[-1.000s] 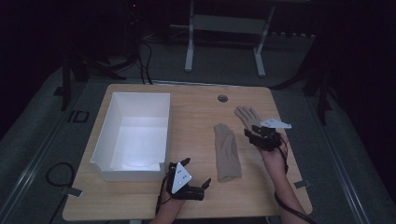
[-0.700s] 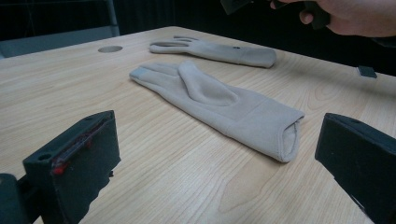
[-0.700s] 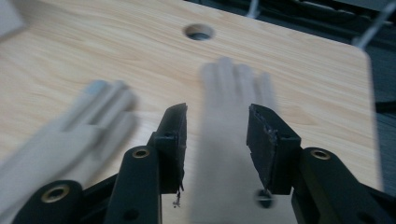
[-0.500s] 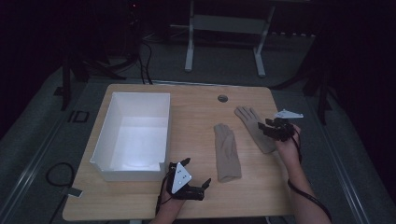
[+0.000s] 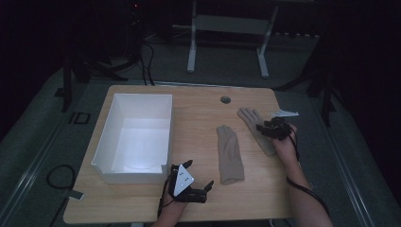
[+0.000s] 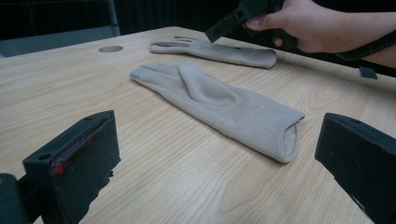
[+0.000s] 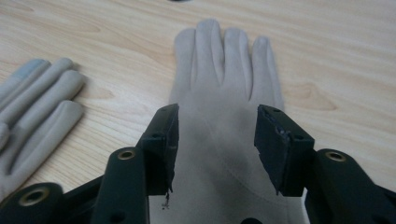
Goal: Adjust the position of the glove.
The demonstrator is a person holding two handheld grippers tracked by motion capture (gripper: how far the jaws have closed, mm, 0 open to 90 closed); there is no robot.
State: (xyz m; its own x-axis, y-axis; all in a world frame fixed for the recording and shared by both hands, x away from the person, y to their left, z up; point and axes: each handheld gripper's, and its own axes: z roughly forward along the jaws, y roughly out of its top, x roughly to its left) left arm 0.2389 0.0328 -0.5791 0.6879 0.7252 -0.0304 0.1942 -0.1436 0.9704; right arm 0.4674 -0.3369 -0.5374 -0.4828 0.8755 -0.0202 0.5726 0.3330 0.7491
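Right gripper [image 7: 215, 135], jaws just opening, hangs over the right glove [image 7: 224, 93] at frame center, gripping nothing; left gripper [image 5: 196, 178] rests open lower left.

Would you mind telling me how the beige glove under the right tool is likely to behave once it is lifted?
The glove lies flat and limp on the table, so it would probably droop from the right tool rather than hold its shape. Its thin knit looks light, and likely grippy, not slippery. A push would probably bunch or drag it, never roll it.
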